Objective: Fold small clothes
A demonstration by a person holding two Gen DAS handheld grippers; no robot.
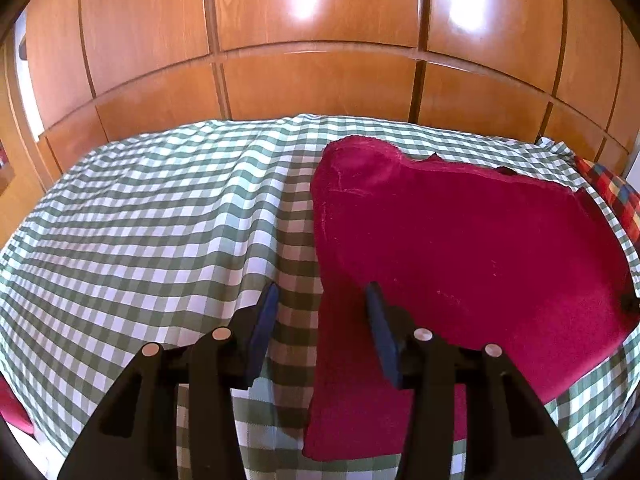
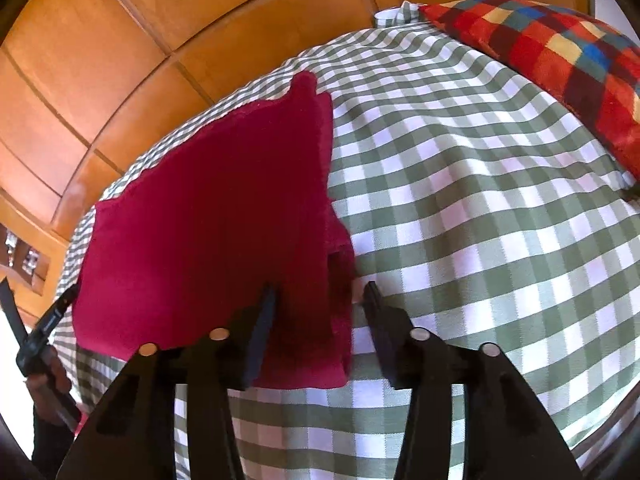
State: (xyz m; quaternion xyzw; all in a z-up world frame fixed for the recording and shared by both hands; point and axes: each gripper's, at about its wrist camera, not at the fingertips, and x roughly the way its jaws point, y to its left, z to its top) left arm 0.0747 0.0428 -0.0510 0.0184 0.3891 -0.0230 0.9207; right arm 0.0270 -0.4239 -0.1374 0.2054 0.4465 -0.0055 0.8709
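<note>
Left wrist view: left gripper point(image 1: 322, 294) fingers parted, holding nothing, over the red garment's point(image 1: 460, 240) edge on the checked bedcover point(image 1: 140, 220). Right gripper point(image 2: 320, 294) fingers likewise parted, empty, straddling the garment's other edge.

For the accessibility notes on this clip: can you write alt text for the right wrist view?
The open right gripper hovers over the near corner of a dark red garment lying flat on a green-and-white checked cloth. A multicoloured checked cushion lies at upper right, with wooden panelling behind.
</note>
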